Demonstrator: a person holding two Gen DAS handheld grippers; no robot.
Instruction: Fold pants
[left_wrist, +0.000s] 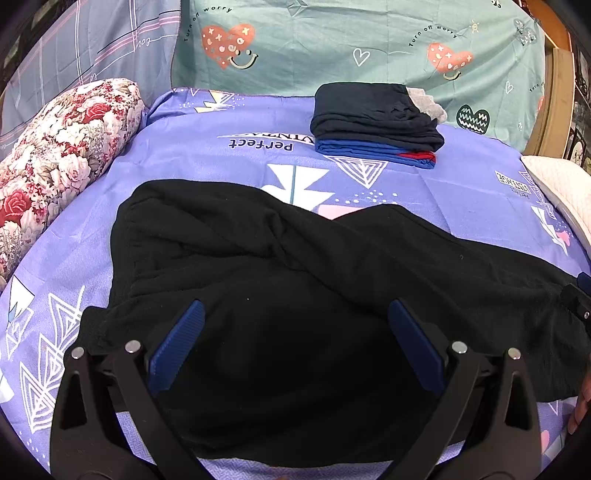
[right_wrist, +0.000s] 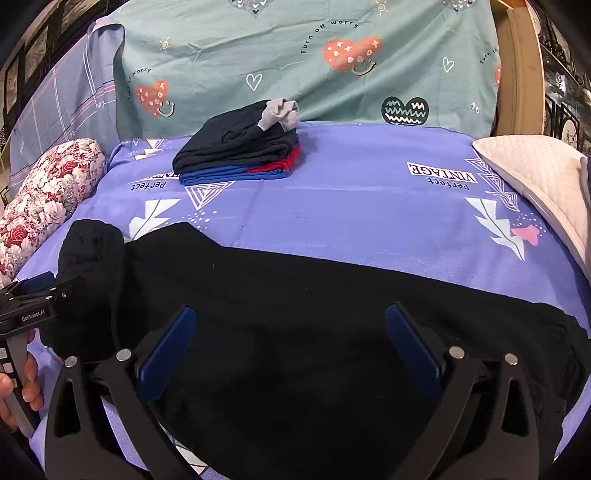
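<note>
Black pants (left_wrist: 295, 280) lie spread and rumpled across the purple printed bedsheet (left_wrist: 443, 192), and also show in the right wrist view (right_wrist: 314, 295). My left gripper (left_wrist: 295, 314) is open and empty, its blue pads (left_wrist: 177, 350) hovering over the waist end of the pants. My right gripper (right_wrist: 291, 317) is open and empty over the other part of the pants. The left gripper's body (right_wrist: 33, 306) shows at the left edge of the right wrist view, held by a hand.
A stack of folded clothes (left_wrist: 376, 125), dark over blue and red, sits at the far side of the bed (right_wrist: 236, 155). A floral bolster (left_wrist: 55, 162) lies on the left. A white quilted pad (right_wrist: 535, 177) lies on the right. A teal heart-print sheet (left_wrist: 332, 44) hangs behind.
</note>
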